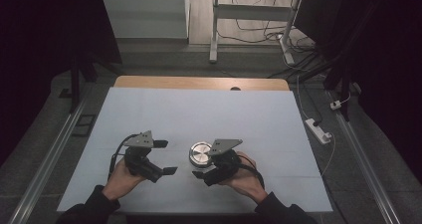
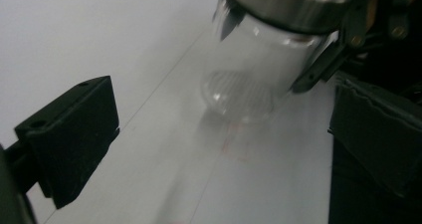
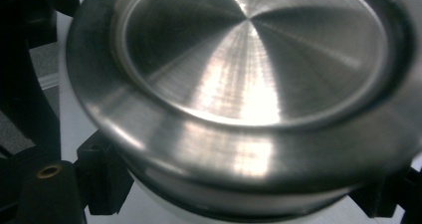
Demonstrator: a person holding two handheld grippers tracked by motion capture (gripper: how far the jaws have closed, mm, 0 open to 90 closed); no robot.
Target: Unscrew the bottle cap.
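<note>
While right tool [image 1: 203, 170] clamps jar [image 1: 200, 154] (mid-table), left tool [image 1: 165, 157] gapes beside.

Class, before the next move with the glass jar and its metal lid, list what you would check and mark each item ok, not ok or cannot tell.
1. The right hand-held gripper holds the jar at the glass body: ok, jaws sit on either side under the lid.
2. Metal lid is on the jar: ok.
3. Lid screwed tight: cannot tell.
4. Left hand-held gripper open and free: ok, jaws apart, nothing between.
5. Jar bottom resting on the white table: cannot tell.
</note>
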